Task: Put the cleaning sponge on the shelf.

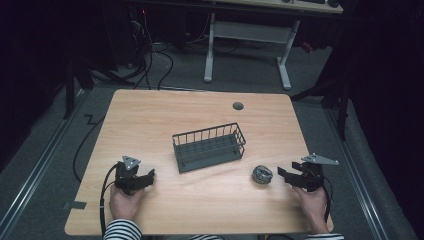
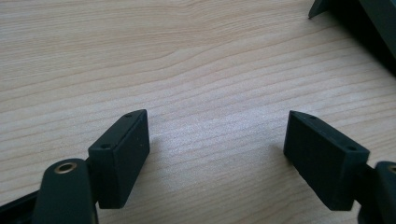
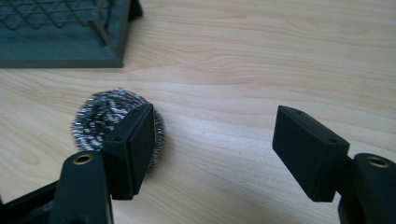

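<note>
A dark grey wire basket [image 1: 209,147] stands in the middle of the wooden table [image 1: 150,120]. A ball of steel wool [image 1: 262,174] lies to its front right. My right gripper [image 1: 285,176] rests low on the table just right of the steel wool, open, with nothing between its jaws. In the right gripper view the steel wool [image 3: 100,119] sits partly behind the left jaw, outside the gap of my right gripper [image 3: 215,140], and the basket's corner [image 3: 84,44] shows at top left. My left gripper [image 1: 149,176] lies at the front left, open over bare wood [image 2: 217,140].
A round grey cable port [image 1: 238,106] sits near the table's far edge. Beyond the table stand a white desk frame [image 1: 247,45] and loose cables [image 1: 150,65] on the floor. A basket corner [image 2: 355,23] shows at the top right of the left gripper view.
</note>
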Tool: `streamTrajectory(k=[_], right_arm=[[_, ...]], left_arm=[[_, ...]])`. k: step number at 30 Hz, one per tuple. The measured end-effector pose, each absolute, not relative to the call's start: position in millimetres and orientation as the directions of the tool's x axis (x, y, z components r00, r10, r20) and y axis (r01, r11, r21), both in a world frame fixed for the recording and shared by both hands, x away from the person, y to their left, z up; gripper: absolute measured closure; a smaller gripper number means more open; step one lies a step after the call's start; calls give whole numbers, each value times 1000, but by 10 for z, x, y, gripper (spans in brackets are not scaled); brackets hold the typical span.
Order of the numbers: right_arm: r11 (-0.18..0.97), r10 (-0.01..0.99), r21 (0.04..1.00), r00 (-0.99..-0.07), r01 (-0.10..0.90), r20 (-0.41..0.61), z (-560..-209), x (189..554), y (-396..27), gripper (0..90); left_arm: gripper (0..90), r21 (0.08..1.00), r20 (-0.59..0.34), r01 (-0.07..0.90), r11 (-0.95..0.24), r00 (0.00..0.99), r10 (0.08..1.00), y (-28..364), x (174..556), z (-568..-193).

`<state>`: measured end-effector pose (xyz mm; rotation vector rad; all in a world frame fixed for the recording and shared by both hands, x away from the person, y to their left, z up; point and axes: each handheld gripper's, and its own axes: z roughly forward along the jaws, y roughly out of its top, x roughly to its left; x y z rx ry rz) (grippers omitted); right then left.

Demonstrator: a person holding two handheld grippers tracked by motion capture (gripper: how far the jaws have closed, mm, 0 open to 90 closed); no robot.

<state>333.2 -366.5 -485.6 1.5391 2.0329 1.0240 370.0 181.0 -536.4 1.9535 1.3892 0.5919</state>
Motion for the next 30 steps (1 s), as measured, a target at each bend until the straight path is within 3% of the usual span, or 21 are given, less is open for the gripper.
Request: streamTrajectory(k=[12, 30], right_arm=[[242, 893, 732, -441, 637, 89, -4669, 3283, -3365, 299], [329, 860, 672, -504, 664, 77, -4812, 3469, -3081, 273]], left_arm=[[234, 735, -13, 643, -215, 330, 944, 1811, 3699, -5365], [226, 735, -17, 643, -216, 336, 942, 1813, 3700, -5365]])
